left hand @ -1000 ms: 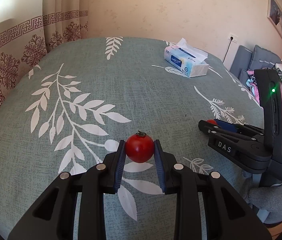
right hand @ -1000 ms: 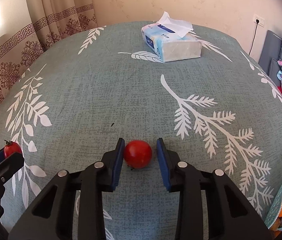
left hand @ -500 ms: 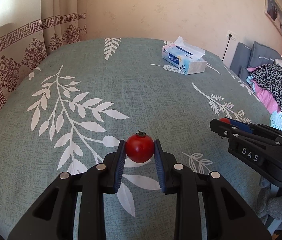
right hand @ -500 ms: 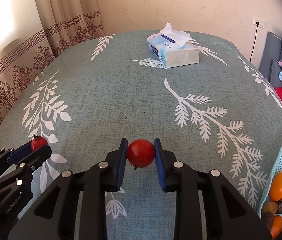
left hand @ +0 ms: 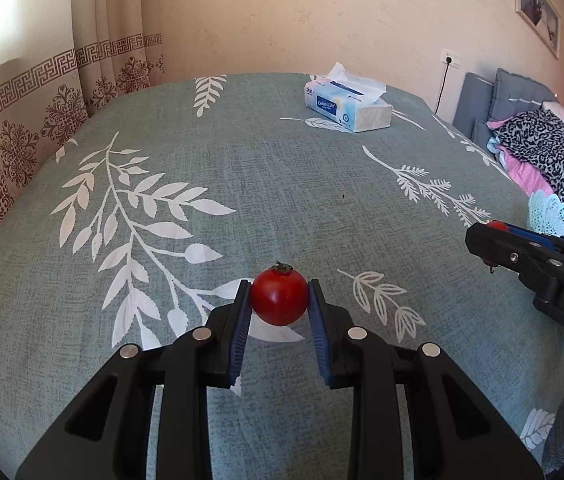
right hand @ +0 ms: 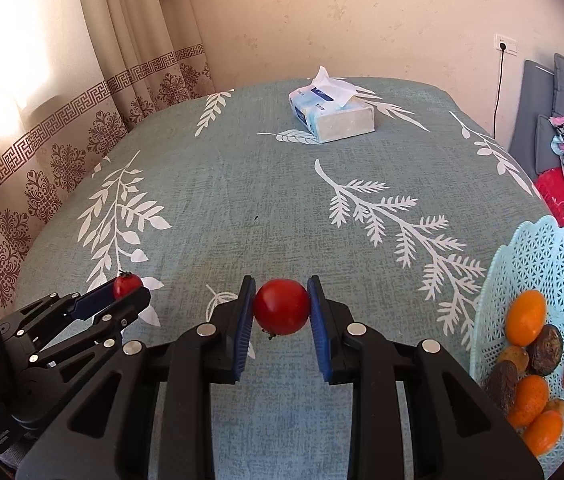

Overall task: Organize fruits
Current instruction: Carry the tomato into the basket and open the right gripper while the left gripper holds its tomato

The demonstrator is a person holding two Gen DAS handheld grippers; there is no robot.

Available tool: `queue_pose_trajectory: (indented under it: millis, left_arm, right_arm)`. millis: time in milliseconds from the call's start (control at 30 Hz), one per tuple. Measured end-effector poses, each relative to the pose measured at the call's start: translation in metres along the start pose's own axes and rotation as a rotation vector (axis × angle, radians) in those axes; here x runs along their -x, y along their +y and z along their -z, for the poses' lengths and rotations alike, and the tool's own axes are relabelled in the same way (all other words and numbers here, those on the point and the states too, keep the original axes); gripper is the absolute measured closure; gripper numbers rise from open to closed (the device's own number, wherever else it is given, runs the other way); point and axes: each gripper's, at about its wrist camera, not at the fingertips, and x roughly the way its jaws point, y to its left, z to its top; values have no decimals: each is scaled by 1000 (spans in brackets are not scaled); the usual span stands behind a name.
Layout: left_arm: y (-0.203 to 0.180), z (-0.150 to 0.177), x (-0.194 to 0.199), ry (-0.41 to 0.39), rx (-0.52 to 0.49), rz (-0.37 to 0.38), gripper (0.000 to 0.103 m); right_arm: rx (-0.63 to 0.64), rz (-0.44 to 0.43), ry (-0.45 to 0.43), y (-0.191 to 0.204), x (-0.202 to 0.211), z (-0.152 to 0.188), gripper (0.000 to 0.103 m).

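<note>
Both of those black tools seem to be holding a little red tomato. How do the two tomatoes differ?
The left tool's tomato has its dark stem pointing up; the right tool's tomato has its stem end underneath. The right tool's tomato is held close beside the pale blue basket of oranges; the left tool's tomato is farther from it. Both are small, round, red, pinched between blue pads and lifted off the tablecloth.

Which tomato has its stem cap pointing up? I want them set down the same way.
The tomato in the left gripper: its dark stem cap sits on top. The right gripper's tomato is smooth on top, its stem underneath.
</note>
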Motion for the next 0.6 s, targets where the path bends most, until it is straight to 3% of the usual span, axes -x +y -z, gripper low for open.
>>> queue_pose_trajectory:
  millis: [300,600]
  left_arm:
    - [-18,13,10,0,-16,11,75]
    - [-38,27,24,-7,-36,31,75]
  right_arm:
    - [-57,-7,-67,-21,46,16,76]
    - [-150,48,-135,-67,89,29,76]
